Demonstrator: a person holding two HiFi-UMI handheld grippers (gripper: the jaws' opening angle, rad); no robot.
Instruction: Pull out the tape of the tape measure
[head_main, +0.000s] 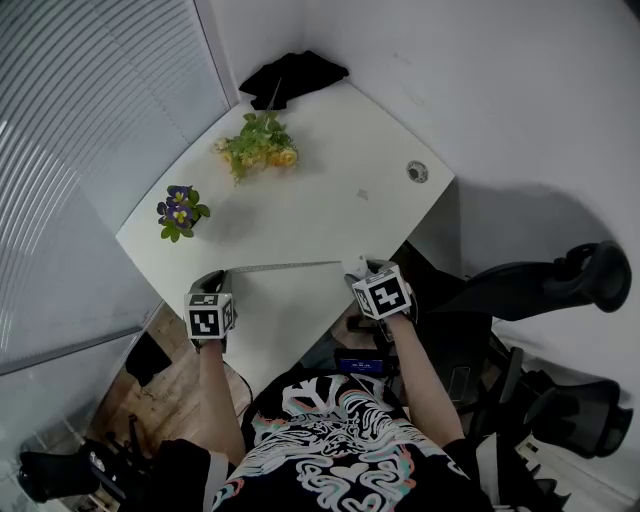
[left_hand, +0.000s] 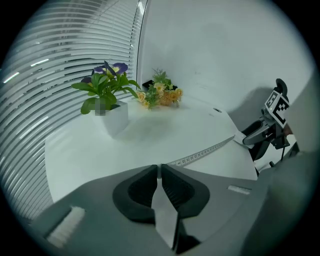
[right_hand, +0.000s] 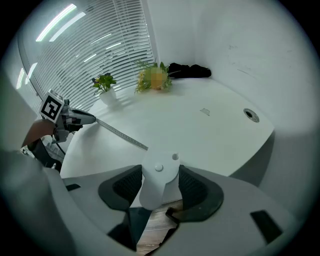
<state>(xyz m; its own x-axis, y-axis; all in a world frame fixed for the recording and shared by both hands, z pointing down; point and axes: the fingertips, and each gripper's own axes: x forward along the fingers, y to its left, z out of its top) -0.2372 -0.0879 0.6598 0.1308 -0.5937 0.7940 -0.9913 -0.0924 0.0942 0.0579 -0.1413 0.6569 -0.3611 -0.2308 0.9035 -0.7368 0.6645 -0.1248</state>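
Observation:
A thin measuring tape (head_main: 285, 267) lies stretched over the near corner of the white table (head_main: 330, 200), running between my two grippers. My left gripper (head_main: 213, 284) is at the tape's left end, jaws shut on the tape's flat end piece (left_hand: 163, 202); the ruled tape (left_hand: 205, 152) leads away from it to the right gripper (left_hand: 257, 132). My right gripper (head_main: 362, 270) is shut on the white tape measure case (right_hand: 159, 181), which fills the gap between its pads. From the case the tape (right_hand: 120, 132) runs to the left gripper (right_hand: 75, 120).
A small white pot of purple flowers (head_main: 180, 212) and a yellow bouquet (head_main: 258, 145) stand farther back on the table. A black cloth (head_main: 293, 75) lies at the far corner, a round cable grommet (head_main: 417, 171) at the right edge. Black office chairs (head_main: 560, 280) stand right.

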